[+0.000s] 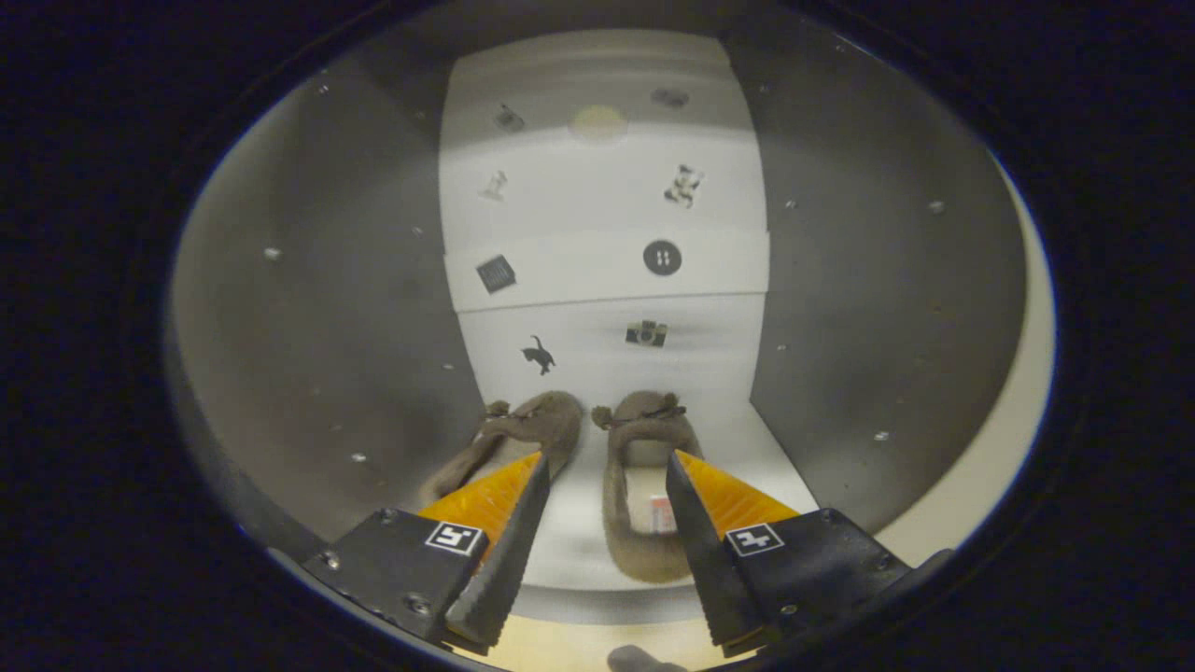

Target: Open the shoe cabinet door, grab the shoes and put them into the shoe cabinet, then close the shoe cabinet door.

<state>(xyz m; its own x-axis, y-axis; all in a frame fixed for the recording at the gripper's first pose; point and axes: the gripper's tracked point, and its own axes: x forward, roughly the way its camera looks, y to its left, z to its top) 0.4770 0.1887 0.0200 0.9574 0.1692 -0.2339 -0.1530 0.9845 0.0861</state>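
Inside the shoe cabinet [308,308], seen from the gripper view, two fuzzy brown shoes sat side by side on the white shelf floor [747,448], toes toward the far back wall [607,187] with its little stickers. The left shoe [523,429] lay partly under the left finger. The right shoe [644,448] lay partly under the right finger. The gripper [602,485] had its fingers wide apart and held nothing, with only bare shelf in the gap.

It looked like the shoes were already put away. The good way now would be to pull straight back toward the near edge, keep the fingers off both shoes so they don't slide, then go find the door and push it shut.
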